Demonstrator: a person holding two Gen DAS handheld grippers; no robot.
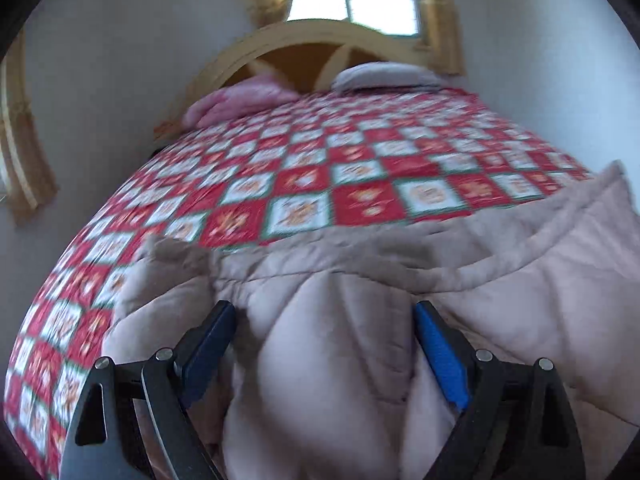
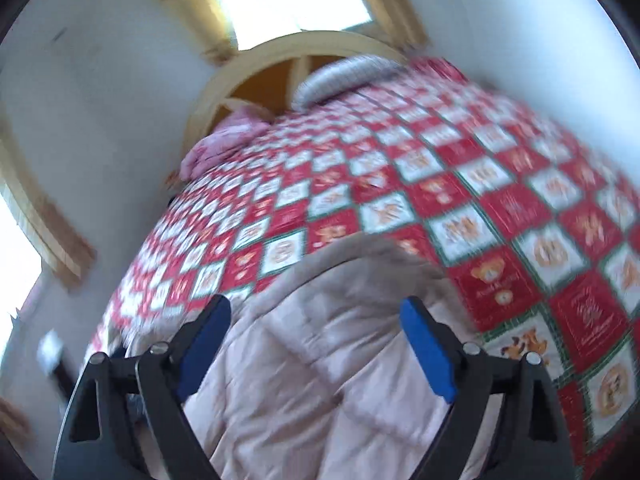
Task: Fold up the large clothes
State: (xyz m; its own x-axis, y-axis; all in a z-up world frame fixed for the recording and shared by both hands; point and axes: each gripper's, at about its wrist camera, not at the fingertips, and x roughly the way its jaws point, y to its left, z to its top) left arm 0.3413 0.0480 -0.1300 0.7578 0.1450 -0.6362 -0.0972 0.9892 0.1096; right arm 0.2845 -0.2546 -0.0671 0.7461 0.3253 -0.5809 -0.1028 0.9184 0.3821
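The padded coat (image 1: pixel 360 340) lies on the bedspread (image 1: pixel 320 176) at the near end. 2 pillows (image 1: pixel 384 76) rest at the far end, before the headboard (image 1: pixel 304 40).

A large pale pink quilted coat (image 1: pixel 328 360) lies spread on the near end of the bed. It is puffy and stitched into padded panels, and a band of brownish fur trim (image 1: pixel 380 248) runs along its far edge, beyond the fingertips. In the left wrist view a rounded bulge of it sits between the two fingers (image 1: pixel 440 352) and spreads out past both. In the right wrist view the coat (image 2: pixel 312 380) again fills the gap between the fingers (image 2: pixel 428 352), its furry edge (image 2: pixel 360 256) curving ahead of them.
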